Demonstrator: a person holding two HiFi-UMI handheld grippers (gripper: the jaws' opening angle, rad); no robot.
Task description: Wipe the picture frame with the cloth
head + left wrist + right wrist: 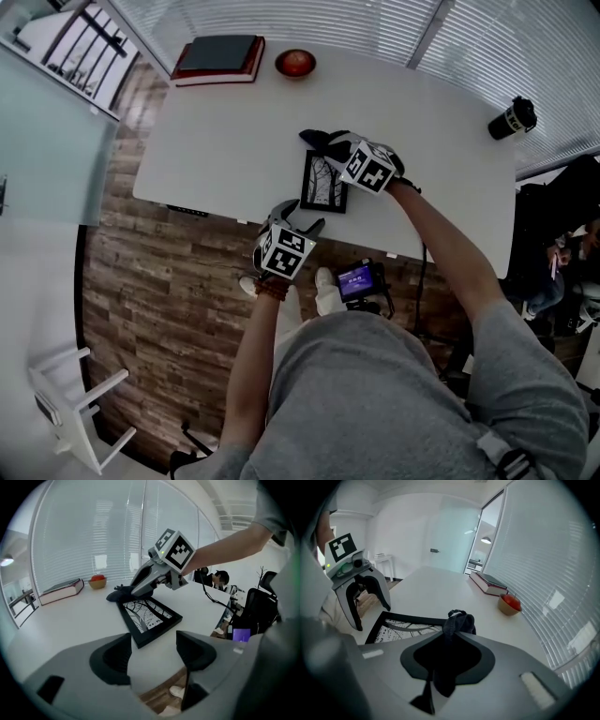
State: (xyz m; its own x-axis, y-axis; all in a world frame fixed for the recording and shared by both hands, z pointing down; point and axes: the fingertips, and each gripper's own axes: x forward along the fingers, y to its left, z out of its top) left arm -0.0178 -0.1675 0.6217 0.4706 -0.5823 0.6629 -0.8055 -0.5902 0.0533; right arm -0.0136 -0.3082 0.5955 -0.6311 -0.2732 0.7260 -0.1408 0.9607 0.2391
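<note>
Now crumpled dark cloth [459, 620] in right tool [449, 641]; flat black rectangular frame [146, 615].

Light: bright, even daylight through the blinds [543, 573], ahead of the left gripper [153, 651] and to the right of the right gripper [451, 627].
Glare: pale sheen on the white table [225, 141] ahead of both.
Shadows: soft, faint, close under the right gripper.
Distortion: strong fisheye bend, with dark vignette at the corners of both gripper views.
Focus: each gripper's own body, nearest its lens, is blurred.
</note>
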